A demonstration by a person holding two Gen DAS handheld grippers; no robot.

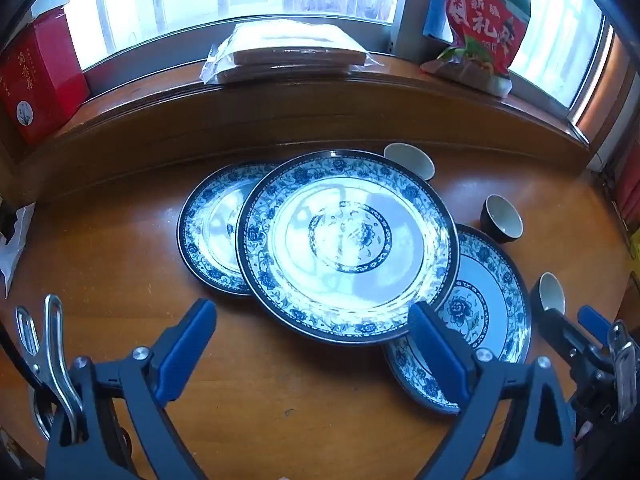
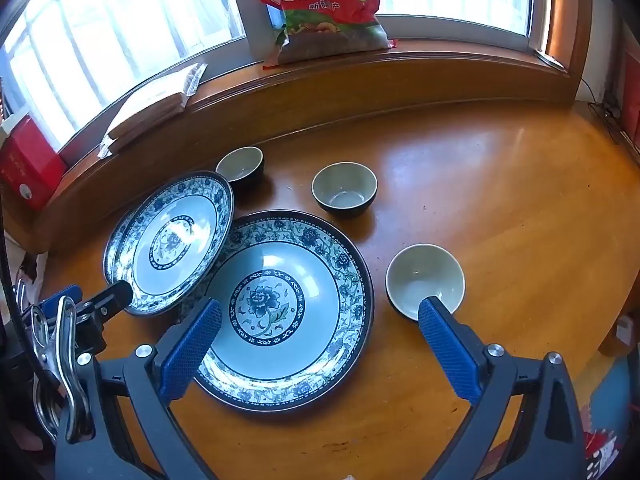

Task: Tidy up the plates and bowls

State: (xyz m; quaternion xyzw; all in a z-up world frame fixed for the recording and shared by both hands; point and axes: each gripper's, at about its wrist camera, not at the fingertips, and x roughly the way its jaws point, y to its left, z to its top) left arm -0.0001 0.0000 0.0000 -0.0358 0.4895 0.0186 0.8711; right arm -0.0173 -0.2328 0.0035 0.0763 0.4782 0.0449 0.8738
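Three plates lie overlapped mid-table (image 1: 256,384). Top plate (image 1: 348,240) sits tilted, propped on the left plate (image 1: 212,232) and the right plate (image 1: 492,300). Three bowls stand loose and apart on the right: far bowl (image 2: 240,166), mid bowl (image 2: 344,188), near bowl (image 2: 424,280).

Left gripper (image 1: 316,320): jaws wide, holding nothing, with the top plate's near rim between the fingers. Right gripper (image 2: 320,320): jaws wide, empty, over the right plate, with one finger just beside the near bowl.

Risks, as I judge them:
- The top plate rests on two glazed rims only. A nudge from either left finger, not a clean pinch, likely sends it sliding off with a clatter, maybe a chip.
- Closing on the rim from this low angle may lever the plate up and shove the left plate toward the sill.
- The right finger by the near bowl could tip or skate it across the slick wood toward the edge if the gripper swings right.
- The two grippers are close together at the plates, so moving both at once risks a clash.
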